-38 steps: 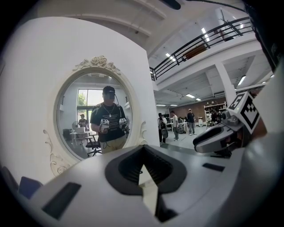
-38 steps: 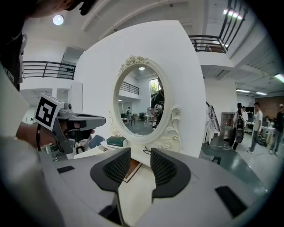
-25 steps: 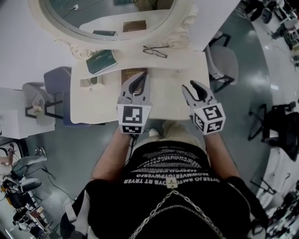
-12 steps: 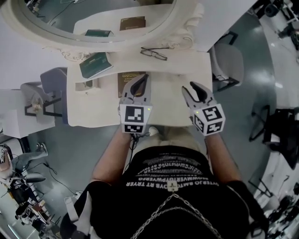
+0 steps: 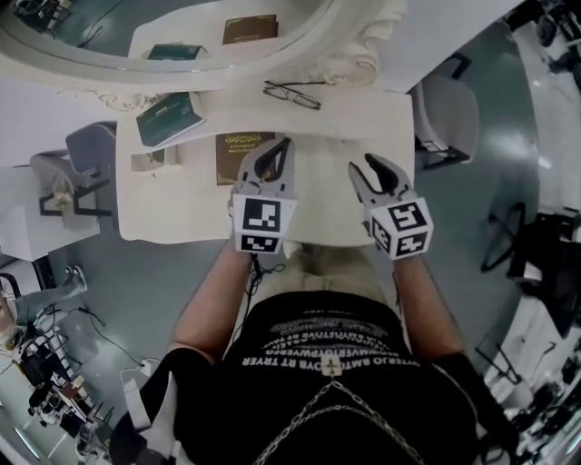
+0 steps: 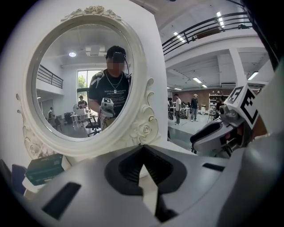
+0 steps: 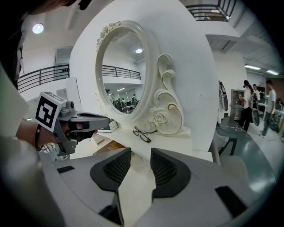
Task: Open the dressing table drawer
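Cream dressing table [image 5: 182, 209] bears glasses [image 5: 292, 94], brown book [image 5: 231, 159]; grey floor [image 5: 163, 281], possibly polished.

The head view's edge cuts off the mirror's [image 5: 118, 27] far part. The left tongs [image 5: 280, 145] cover the brown book's [image 5: 232, 154] right edge; its print is too small to read. The table's [image 5: 182, 211] near front face is hidden.
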Demonstrator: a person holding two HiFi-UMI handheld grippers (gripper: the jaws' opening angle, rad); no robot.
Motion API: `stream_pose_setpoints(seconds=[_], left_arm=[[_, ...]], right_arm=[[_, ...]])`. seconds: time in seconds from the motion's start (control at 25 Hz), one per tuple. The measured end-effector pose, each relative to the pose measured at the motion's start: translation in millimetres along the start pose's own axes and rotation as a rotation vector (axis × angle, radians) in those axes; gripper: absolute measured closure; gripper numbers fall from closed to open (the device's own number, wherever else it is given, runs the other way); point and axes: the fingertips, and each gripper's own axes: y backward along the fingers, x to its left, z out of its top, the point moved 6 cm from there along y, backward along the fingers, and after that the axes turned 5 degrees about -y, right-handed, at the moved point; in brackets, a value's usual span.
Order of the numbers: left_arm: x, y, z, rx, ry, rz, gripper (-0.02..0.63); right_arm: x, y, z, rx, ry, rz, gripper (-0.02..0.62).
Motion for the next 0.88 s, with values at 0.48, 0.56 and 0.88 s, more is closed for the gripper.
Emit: stream_pose_setpoints(seconds=[0.48,0.56,0.88], left_arm=[[-8,-25,-16,0.022,0.019,-0.017,0.603],[-9,-29,-17,0.023,0.022,-0.018,0.602],[-10,-46,-21,0.019,0.032,-0.026,0.601]], right_arm=[[-15,-42,-25,0.051,-0.023,0.009,0.474],[-18,-48,-29,0.065,-0.032,0.007,0.474],[-29,-72,-50,0.103,-0.056,-0.008,0.474]])
